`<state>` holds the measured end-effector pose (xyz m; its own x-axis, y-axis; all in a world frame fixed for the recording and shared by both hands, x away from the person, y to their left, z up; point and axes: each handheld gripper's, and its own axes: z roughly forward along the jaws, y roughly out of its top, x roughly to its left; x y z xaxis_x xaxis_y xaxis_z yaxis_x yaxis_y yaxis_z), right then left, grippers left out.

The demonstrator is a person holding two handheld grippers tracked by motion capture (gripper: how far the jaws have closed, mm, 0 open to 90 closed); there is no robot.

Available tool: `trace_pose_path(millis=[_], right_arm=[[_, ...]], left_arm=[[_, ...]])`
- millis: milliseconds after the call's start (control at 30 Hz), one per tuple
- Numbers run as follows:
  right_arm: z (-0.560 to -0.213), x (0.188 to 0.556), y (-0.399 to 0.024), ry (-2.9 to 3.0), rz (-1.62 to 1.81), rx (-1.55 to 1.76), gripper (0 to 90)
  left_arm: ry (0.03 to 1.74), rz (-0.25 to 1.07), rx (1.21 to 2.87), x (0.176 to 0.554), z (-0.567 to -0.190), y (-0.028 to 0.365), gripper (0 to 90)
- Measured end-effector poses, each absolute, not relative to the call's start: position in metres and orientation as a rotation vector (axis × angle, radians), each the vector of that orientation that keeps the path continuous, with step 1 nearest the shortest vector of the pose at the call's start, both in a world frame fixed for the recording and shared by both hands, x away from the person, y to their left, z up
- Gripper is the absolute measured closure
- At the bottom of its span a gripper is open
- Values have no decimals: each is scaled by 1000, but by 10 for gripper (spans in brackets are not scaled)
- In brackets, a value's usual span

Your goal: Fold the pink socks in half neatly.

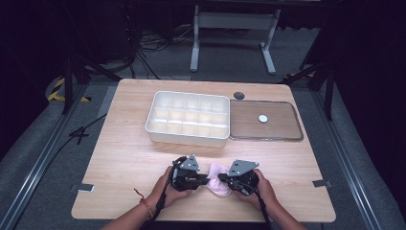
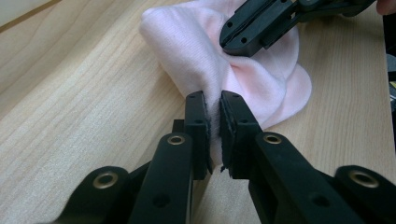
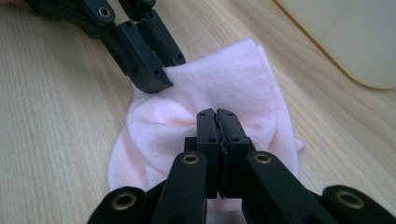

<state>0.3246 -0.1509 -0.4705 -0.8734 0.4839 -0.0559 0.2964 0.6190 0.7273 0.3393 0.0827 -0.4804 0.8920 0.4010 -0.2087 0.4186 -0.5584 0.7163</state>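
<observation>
A pink cloth (image 1: 218,181) lies bunched on the tabletop (image 1: 124,158) near the person. The left gripper (image 2: 214,119) and right gripper (image 3: 216,126) each have jaws clamped on a fold, probably to spread it.

grippers: two, left (image 1: 207,179), right (image 1: 221,178)
pink cloth (image 1: 216,179): one
white divided box (image 1: 187,118): one
flat tray (image 1: 266,120): one
white disc (image 1: 263,118): one

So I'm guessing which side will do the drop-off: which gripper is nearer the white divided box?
Left, slightly. The left gripper sits below the white divided box's front wall; the right gripper sits below its right corner. Both are shut on the pink cloth.
</observation>
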Motion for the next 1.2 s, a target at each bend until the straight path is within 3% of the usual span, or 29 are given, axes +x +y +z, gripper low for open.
trace_pose_path(millis=[233, 833, 933, 1200], right_arm=[[-465, 321, -151, 2559, 1104, 618, 846], [-472, 322, -144, 2584, 1080, 614, 867], [-468, 322, -148, 2570, 1109, 608, 811], [-460, 318, -164, 2568, 1117, 632, 811]], left_arm=[[591, -41, 2216, 340, -479, 84, 841], [551, -25, 2161, 340, -466, 78, 844], [560, -20, 2157, 340, -465, 80, 844], [552, -6, 2153, 340, -463, 81, 844]])
